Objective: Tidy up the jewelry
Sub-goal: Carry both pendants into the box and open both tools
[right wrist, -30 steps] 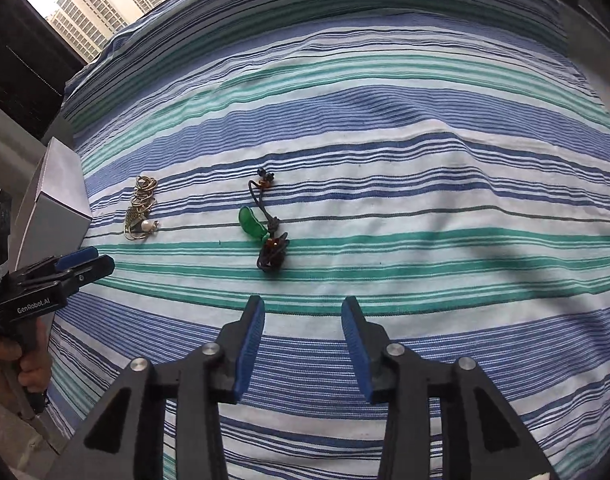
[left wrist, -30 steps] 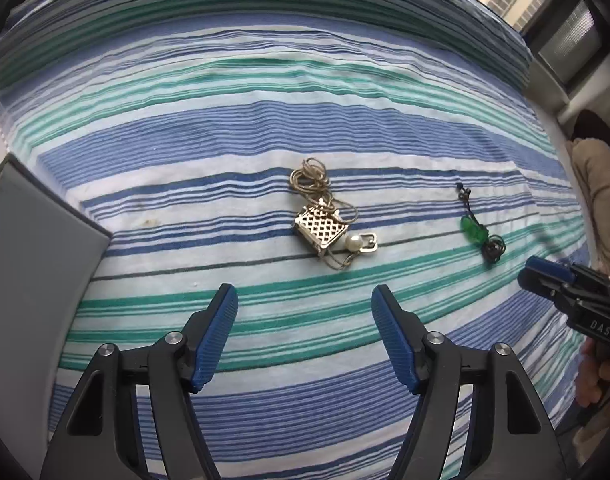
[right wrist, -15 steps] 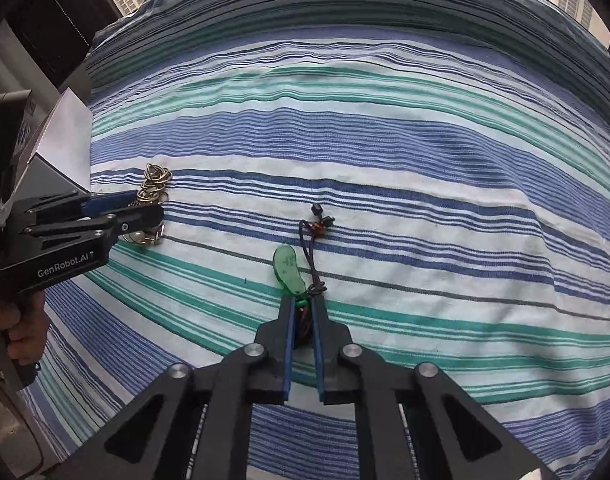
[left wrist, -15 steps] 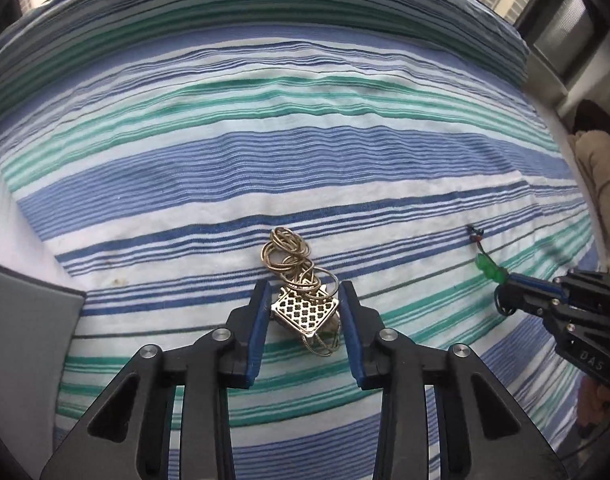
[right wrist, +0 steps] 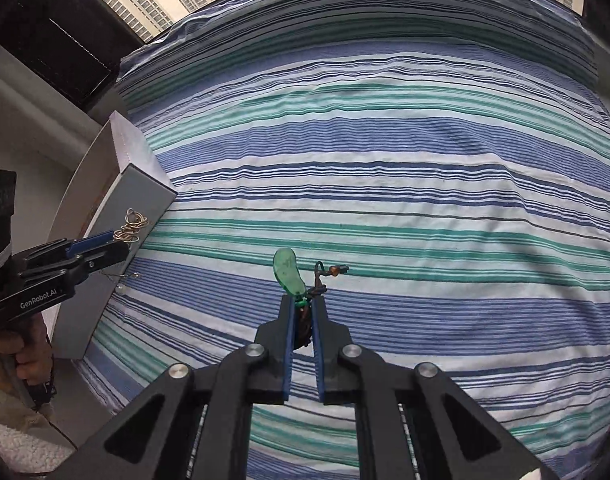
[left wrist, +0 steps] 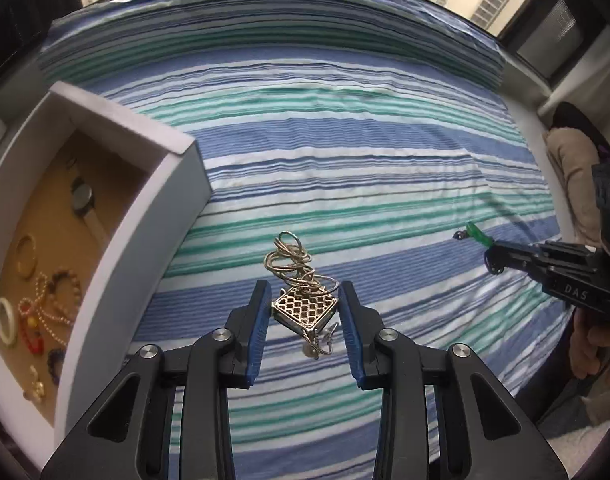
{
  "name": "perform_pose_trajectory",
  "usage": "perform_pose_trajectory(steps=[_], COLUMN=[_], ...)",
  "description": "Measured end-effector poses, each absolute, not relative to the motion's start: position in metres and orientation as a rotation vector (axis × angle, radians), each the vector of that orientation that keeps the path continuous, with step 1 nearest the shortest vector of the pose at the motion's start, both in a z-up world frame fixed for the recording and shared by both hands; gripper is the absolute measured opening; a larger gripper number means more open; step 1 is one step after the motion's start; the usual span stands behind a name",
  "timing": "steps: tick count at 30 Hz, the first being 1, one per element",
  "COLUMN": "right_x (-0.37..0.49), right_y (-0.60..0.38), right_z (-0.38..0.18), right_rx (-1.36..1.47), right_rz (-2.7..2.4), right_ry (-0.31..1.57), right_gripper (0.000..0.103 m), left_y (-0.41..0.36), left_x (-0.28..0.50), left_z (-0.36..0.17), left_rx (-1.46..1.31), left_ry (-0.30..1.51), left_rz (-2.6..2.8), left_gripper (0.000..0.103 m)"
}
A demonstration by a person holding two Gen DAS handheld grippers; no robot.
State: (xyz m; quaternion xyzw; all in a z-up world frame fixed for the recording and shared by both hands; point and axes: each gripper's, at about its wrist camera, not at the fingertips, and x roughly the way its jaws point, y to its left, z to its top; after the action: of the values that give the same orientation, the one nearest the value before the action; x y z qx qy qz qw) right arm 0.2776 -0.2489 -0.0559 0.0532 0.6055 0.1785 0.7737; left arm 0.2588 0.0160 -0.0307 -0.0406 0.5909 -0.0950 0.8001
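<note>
My left gripper (left wrist: 305, 304) is shut on a gold lattice pendant (left wrist: 305, 309) with its chain (left wrist: 291, 256) coiled above and a pearl dangling below, held up off the striped bedspread (left wrist: 345, 152). In the right wrist view that same gripper (right wrist: 113, 240) hangs beside the box with the chain (right wrist: 132, 224) at its tip. My right gripper (right wrist: 303, 304) is shut on the dark cord of a green pendant (right wrist: 288, 272), whose green stone and beaded end stick out above the fingertips. From the left wrist view the right gripper (left wrist: 493, 256) carries the green pendant (left wrist: 475, 234) at right.
A white open box (left wrist: 145, 216) stands at the left with a tan lining, holding a watch (left wrist: 83, 200), rings, bead bracelets and other pieces. A person's hand (right wrist: 13, 352) grips the left handle. Windows and a wall border the far side of the bed.
Both grippers closed on their jewelry on the bedspread and then rose with it. The left one has shifted toward the box, which now shows its inside.
</note>
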Motion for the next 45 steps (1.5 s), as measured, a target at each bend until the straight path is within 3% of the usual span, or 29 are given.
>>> perform_pose_trajectory(steps=[10,18,23,33,34,36,37,42,45], right_x=[0.264,0.287,0.297,0.306,0.307,0.31,0.31,0.309,0.299], right_y=[-0.12,0.023,0.096,0.16,0.16,0.157,0.153,0.136,0.126], right_z=[0.0,0.041,0.03,-0.043,-0.051,-0.061,-0.062,-0.036,-0.004], right_rx=[0.001,-0.119,-0.162,-0.245,-0.253,-0.236,-0.228,-0.206,-0.247], right_rz=[0.618,0.86,0.961,0.944,0.925,0.904,0.893,0.862,0.832], right_ry=[1.282,1.162,1.185,1.306,1.327,1.365,1.373,1.342,1.29], right_gripper=[0.009,0.009,0.009,0.012,0.013,0.015,0.023,0.05,0.062], left_y=[0.159,0.257,0.286,0.312,0.311,0.308,0.306,0.291,0.28], left_x=[0.192,0.154,0.139,0.127,0.126,0.124,0.122,0.115,0.108], left_z=[0.037,0.045,0.023,-0.04,-0.04,-0.035,-0.031,0.004,0.04], left_rx=[-0.296,-0.419,-0.47,-0.545,-0.534,-0.523,-0.513,-0.444,-0.398], left_ry=[1.214,1.165,1.18,1.228,1.221,1.212,1.201,1.147,1.085], left_rz=[0.152,0.417,0.489,0.58,0.6,0.627,0.644,0.684,0.731], left_gripper=[0.034,0.034,0.034,0.036,0.041,0.062,0.071,0.084,0.099])
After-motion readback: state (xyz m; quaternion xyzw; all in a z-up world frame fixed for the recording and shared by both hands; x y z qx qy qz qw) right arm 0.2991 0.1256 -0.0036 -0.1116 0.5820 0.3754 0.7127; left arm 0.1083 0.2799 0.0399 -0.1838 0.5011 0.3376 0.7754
